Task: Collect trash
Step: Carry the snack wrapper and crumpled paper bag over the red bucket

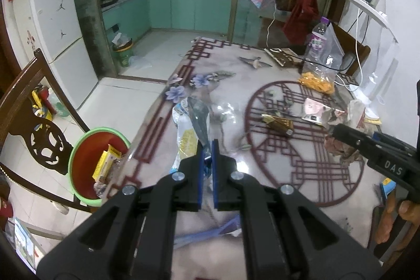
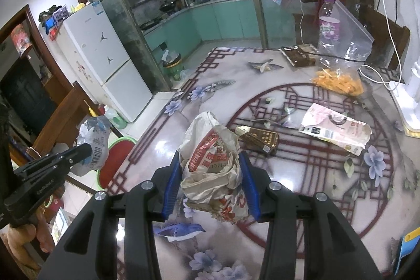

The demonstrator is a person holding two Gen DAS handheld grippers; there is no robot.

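Pinching a clear plastic wrapper [image 1: 189, 133] flat in your left gripper [image 1: 207, 148], you squeeze a crumpled paper bag [image 2: 210, 164] in your right gripper [image 2: 211, 169] above the table [image 2: 315, 188].

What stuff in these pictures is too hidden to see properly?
- Left wrist view: the bin, its bottom hidden behind the table edge.
- Right wrist view: the paper bag, its lower part behind the right gripper fingers.
- Both views: the bottle label, too small to read.

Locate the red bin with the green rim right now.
In the left wrist view the bin sits on the floor at lower left, beside the table edge and a dark wooden chair.
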